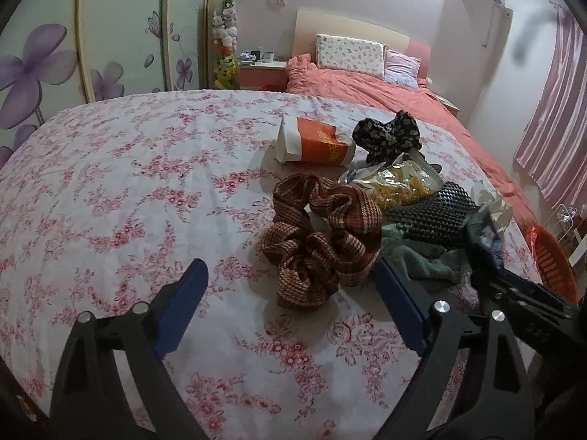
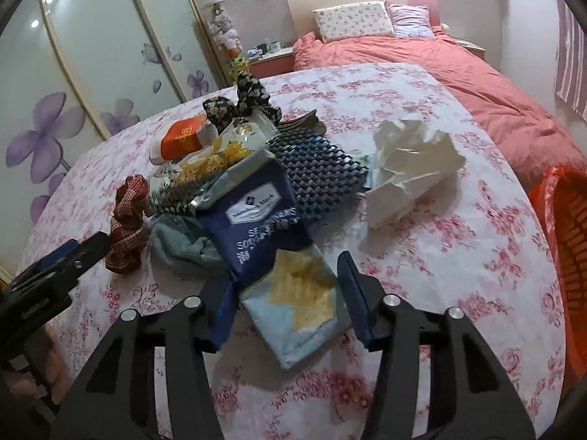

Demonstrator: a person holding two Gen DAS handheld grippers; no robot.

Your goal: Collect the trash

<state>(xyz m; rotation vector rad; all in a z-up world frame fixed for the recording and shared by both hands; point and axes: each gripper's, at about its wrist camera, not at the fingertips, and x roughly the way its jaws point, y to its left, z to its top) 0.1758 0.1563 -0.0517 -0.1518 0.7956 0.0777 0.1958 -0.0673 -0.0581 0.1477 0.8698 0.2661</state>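
Note:
A pile lies on the floral cloth. A blue snack bag [image 2: 264,227] lies between my right gripper's [image 2: 282,275] open fingers, touching the left one; the grip is not closed. Crumpled white paper [image 2: 411,161] lies to its right. An orange paper cup [image 1: 315,141] lies on its side, also in the right wrist view [image 2: 179,141]. A yellow snack bag [image 1: 396,183] lies behind a brown scrunchie [image 1: 319,245]. My left gripper [image 1: 290,286] is open, just in front of the scrunchie. The right gripper shows at the right edge in the left view [image 1: 513,286].
A black floral scrunchie [image 1: 389,135], a dark textured pouch [image 2: 315,172] and a green cloth [image 2: 183,242] are in the pile. An orange basket [image 2: 565,249] stands at the right edge. A bed with red bedding [image 2: 477,84] lies behind.

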